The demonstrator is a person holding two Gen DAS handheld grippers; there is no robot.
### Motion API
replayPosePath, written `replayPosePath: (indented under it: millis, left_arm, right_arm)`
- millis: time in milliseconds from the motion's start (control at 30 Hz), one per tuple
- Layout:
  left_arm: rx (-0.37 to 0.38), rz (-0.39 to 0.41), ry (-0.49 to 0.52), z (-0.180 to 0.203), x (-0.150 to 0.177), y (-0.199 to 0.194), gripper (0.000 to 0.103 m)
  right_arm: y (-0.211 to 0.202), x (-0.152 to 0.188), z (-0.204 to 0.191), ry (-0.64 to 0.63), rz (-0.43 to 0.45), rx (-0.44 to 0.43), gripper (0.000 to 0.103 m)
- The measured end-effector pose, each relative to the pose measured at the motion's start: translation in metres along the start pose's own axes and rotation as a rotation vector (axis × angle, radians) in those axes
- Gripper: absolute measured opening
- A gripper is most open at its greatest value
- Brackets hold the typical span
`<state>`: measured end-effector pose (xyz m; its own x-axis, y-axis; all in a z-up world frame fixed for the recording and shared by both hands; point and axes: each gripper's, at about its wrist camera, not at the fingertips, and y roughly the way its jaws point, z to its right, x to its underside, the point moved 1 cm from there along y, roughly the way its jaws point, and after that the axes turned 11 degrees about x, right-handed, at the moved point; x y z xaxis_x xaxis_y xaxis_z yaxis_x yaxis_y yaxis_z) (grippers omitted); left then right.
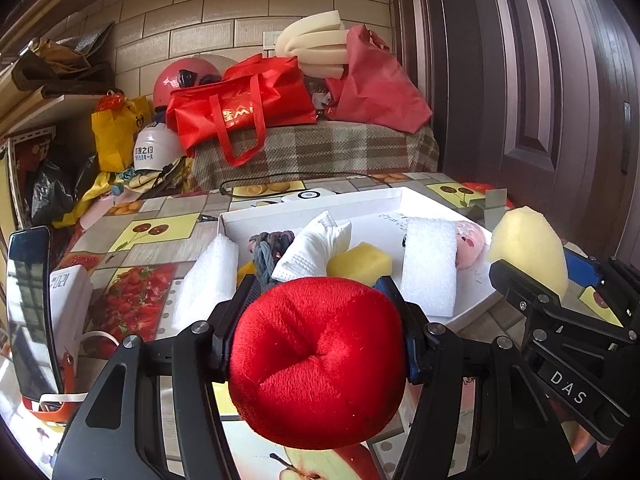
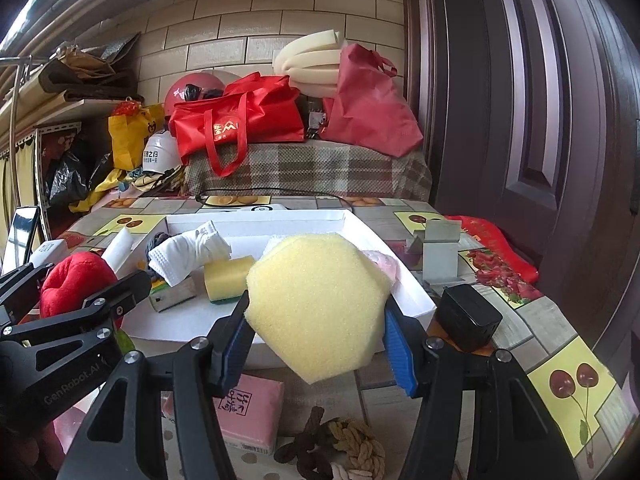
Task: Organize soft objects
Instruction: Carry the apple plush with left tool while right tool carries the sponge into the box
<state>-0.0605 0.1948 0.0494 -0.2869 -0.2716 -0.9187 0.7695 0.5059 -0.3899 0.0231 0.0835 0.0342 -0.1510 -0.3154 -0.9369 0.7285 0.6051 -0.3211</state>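
Observation:
My left gripper (image 1: 320, 312) is shut on a red plush apple (image 1: 320, 364), held above the table in front of the white tray (image 1: 312, 204). The same apple (image 2: 74, 280) shows at the left of the right wrist view. My right gripper (image 2: 318, 320) is shut on a pale yellow hexagonal sponge (image 2: 320, 304), also near the tray's (image 2: 256, 216) front; this sponge (image 1: 528, 248) appears at the right in the left wrist view. In the tray lie a rolled white cloth (image 1: 316, 248), a yellow sponge block (image 1: 360, 264), a white foam piece (image 1: 430, 264), a pink soft thing (image 1: 470, 244) and dark knitted items (image 1: 268, 244).
A pink tissue pack (image 2: 252, 412) and a knotted rope toy (image 2: 340, 448) lie near the table's front. A black box (image 2: 468, 316) and a grey stand (image 2: 436, 252) sit right of the tray. White foam (image 1: 212, 276) leans at the tray's left. A phone (image 1: 30, 312) stands far left.

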Motion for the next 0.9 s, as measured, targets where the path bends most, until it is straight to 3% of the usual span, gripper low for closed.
replayPosePath:
  millis: [433,900]
  left_arm:
    - [0.004,-0.046,-0.049,-0.016,-0.008,0.026,0.06]
    - [-0.026,-0.053,-0.135,-0.048,-0.023,0.06,0.06]
  right_arm:
    - [0.024,-0.008,-0.009,-0.021,-0.037,-0.015,0.06]
    - [0.077,-0.017,-0.03,-0.053,-0.184,-0.071,0.06]
